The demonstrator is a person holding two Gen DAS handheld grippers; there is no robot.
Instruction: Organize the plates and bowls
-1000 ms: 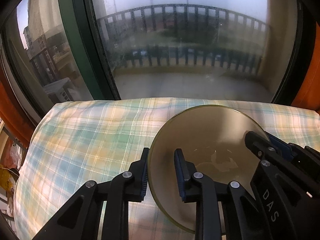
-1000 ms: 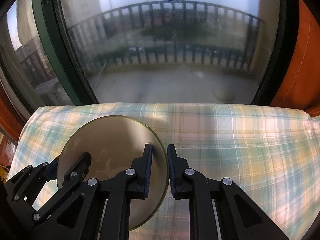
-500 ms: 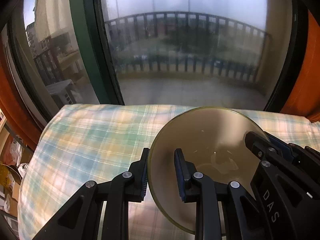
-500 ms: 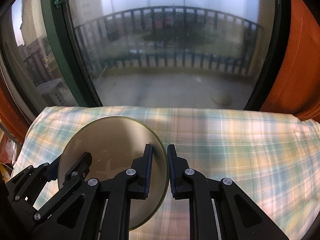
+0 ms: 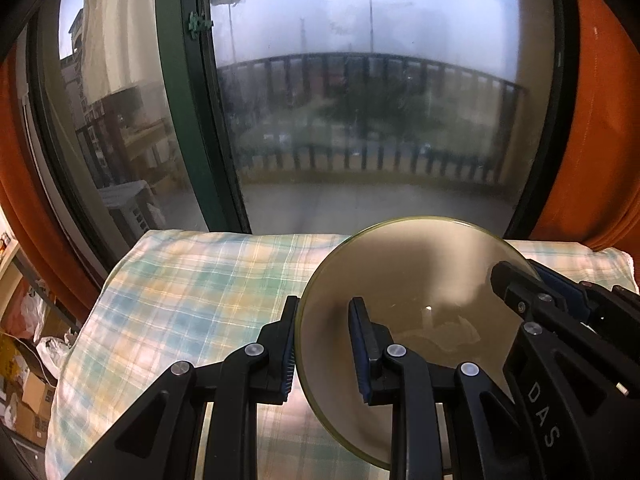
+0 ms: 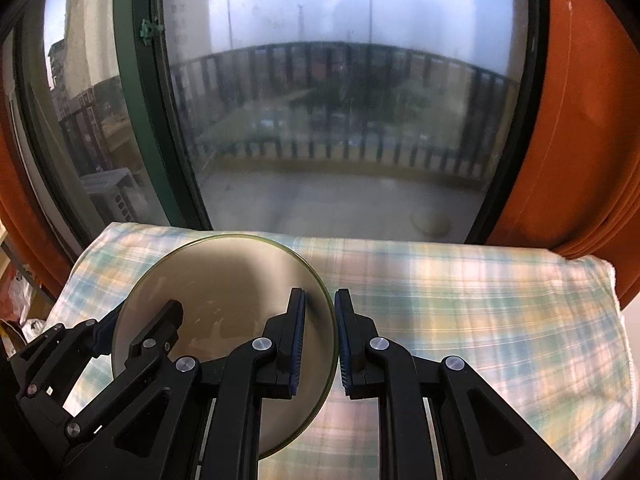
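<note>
The left gripper [image 5: 322,346] had its jaws closed on the left rim of the glass plate [image 5: 420,280], one finger above the disc and one below, while the right gripper [image 6: 320,338] pinched the opposite rim the same way, so the plate hung between the two tools, clear of the surface. That two-sided hold looked chosen for balance: a smooth, thin, tinted disc gripped only at one edge would likely tip or slip, and an opposing pinch kept it close to level. No other plate or bowl showed in either view, so where this one was meant to land could not be told. Below it lay the checked cloth [image 6: 460,312], a pale green and yellow plaid spread over the bench, soft and slightly rumpled toward its right edge; the plate hovered over the left half, nearer the front edge than the back. Beyond the back edge stood the window [image 5: 360,120] with its green frame [image 5: 184,100], and orange curtains [image 6: 580,120] hung at the sides. Nothing stood in the plate's way on the cloth.
</note>
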